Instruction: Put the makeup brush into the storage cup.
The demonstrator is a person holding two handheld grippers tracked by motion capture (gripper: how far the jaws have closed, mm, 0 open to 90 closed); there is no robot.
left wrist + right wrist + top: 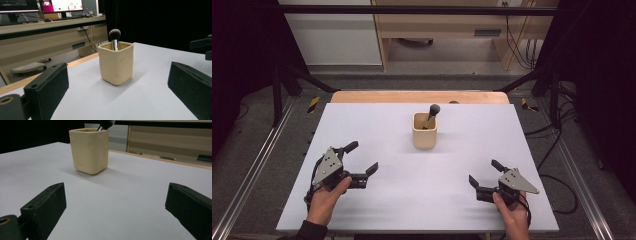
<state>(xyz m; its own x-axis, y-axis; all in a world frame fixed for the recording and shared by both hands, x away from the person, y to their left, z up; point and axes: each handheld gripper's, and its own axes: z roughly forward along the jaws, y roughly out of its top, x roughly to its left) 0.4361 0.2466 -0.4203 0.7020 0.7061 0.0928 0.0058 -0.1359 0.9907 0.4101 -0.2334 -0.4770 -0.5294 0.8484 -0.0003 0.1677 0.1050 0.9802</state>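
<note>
Standing upright on the pale grey rectangular tabletop (377, 200), toward its far edge and about midway across: one cream-coloured square-sided cup (425, 131), with one dark-tufted makeup brush with a shiny metal ferrule (432, 113) leaning inside it, bristles up and tilted toward the cup's far right corner.

Well short of the cup on its near left: the black two-jaw left gripper (361, 161), jaws spread wide and holding nothing, pointing up and to the right toward the cup. Seen along that gripper's own jaws, the cup (115, 62) sits ahead of the gap between them, well beyond the tips, nothing touching it; brush head (114, 34) poking above the rim.

Well short of the cup on its near right: the black two-jaw right gripper (485, 173), likewise spread wide and empty, pointing up and to the left. Seen along its jaws, the cup (89, 150) lies ahead and left of centre, far beyond the tips, with bare tabletop between.

Counted: one cup, one brush, two grippers.

Left hand (325, 199) wrapped around the rear of its gripper, forearm entering from the near edge of the table; right hand (513, 214) the same on the other side, both grippers low over the tabletop, roughly level with each other.
</note>
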